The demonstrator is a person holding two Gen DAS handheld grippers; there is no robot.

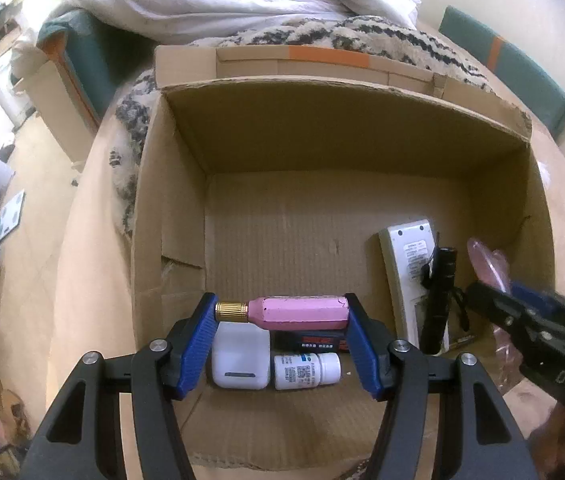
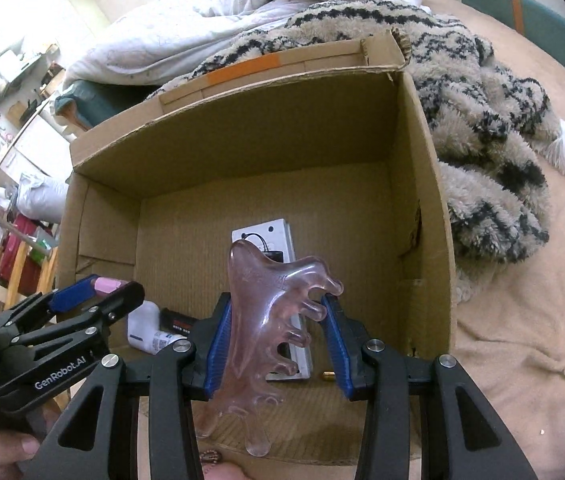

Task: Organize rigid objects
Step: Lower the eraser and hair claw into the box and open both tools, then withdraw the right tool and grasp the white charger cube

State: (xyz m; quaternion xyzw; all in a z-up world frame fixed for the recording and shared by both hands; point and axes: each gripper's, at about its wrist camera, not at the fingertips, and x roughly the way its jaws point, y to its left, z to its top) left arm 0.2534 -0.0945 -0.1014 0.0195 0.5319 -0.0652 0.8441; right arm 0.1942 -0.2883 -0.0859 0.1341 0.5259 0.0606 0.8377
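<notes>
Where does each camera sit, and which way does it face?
Left wrist: on the left gripper, looking down into the box past the pink bottle it clamps; right gripper at right.
Right wrist: on the right gripper, facing down into the box past the comb it clamps; left gripper and a hand at left.
Shared: box, remote, white bottle, blanket.

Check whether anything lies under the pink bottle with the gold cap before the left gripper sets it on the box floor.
Yes. Held in the left gripper, the pink bottle appears to be over a white rectangular case, a dark flat packet and a small white pill bottle. The bare cardboard floor farther in is free.
</notes>
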